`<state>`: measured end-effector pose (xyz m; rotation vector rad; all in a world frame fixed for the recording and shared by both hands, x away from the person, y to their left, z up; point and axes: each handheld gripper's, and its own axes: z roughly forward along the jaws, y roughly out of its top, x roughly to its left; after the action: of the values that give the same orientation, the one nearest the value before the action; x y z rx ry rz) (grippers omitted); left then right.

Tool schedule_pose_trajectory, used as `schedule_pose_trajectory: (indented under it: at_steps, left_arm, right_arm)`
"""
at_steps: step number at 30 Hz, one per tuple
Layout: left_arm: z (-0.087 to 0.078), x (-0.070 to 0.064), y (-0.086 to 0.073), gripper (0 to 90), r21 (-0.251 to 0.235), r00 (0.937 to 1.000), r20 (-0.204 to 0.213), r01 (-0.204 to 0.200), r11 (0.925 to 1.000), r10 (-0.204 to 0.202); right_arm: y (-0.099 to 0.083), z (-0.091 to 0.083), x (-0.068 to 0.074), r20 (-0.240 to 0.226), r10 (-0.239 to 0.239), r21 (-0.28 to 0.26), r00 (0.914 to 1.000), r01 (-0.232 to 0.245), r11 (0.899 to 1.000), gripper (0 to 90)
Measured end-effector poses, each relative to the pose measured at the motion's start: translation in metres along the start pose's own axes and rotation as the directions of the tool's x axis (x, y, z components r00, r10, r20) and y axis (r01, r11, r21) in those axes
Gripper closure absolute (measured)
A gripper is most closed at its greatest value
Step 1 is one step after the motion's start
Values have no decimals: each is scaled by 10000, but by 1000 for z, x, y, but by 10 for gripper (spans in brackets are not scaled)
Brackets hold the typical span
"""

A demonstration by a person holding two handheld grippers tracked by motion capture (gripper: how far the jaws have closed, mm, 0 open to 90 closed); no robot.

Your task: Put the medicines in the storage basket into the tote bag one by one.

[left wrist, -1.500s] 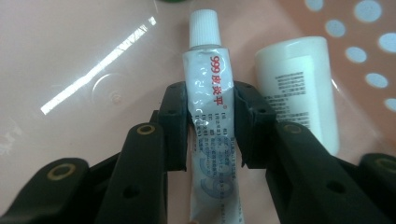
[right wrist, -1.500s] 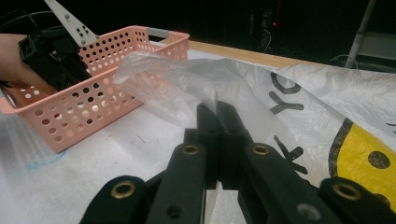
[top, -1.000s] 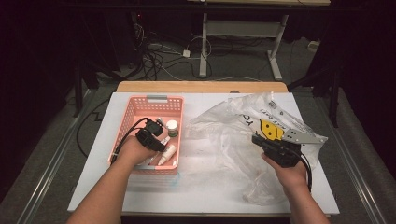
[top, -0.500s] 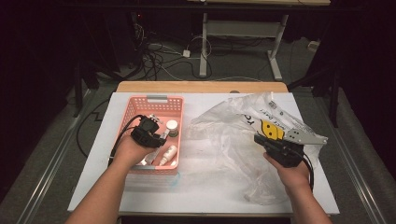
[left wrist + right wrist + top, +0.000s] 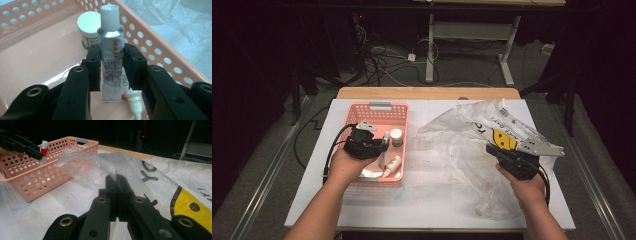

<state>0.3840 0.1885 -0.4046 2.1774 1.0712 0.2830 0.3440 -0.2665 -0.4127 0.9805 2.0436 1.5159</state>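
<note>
My left tongs [image 5: 111,62] hold a metal ointment tube [image 5: 111,50] upright between their pads, over the floor of the pink basket [image 5: 377,112]; my right tongs [image 5: 116,185] are closed on a fold of the clear plastic bag [image 5: 472,140], which lies spread on the bench [image 5: 427,200] to the right of the basket. The tube is soft and gripped at mid-body, so I judge a harder squeeze could crease it or push paste toward the white cap, while a looser one could let it slide down onto the small dropper bottle [image 5: 133,105] lying just below my left tongs. The thin film could also slip out of my right tongs or tear if I pull. Beyond the tube stands a white-lidded jar [image 5: 89,27], partly hidden by it. I cannot read the tube's label fully, nor see where the bag's mouth is.
</note>
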Motion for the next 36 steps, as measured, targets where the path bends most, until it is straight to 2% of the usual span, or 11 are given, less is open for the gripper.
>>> schedule_pose_trajectory:
  at_steps: [7,10,17,21,25,29,32,36]
  left_arm:
    - [-5,-7,-8,669,-565,9996,-145,-234,9981,226]
    - [-10,-9,-12,669,-960,9997,-162,-182,9952,167]
    - [-17,-15,-21,671,-1312,9992,-220,-367,9907,341]
    - [-18,-16,-27,671,-1543,9996,-173,-249,9877,225]
    - [-22,-17,-30,671,-1922,9999,-76,-108,9813,95]
    - [-23,-19,-32,671,-1992,9990,-347,-333,9794,269]
    - [-25,-16,-33,671,-2315,9998,-213,-112,9728,64]
    - [-27,-16,-34,671,-2560,9998,-179,-25,9667,-22]
  right_arm:
    - [0,-1,1,41,-24,-5,10000,24,10000,900]
    - [-1,-1,2,30,-64,4,10000,64,10000,900]
    - [-2,-2,2,89,-72,13,9999,72,10000,900]
    - [-3,-2,2,98,-59,20,9999,59,10000,900]
    - [-4,-1,3,129,-83,42,9999,82,10000,900]
    - [-4,-1,3,162,-128,71,9998,127,9999,900]
    - [-5,-1,3,179,-109,57,9998,108,9999,900]
    - [-5,0,4,195,-121,82,9997,120,9999,900]
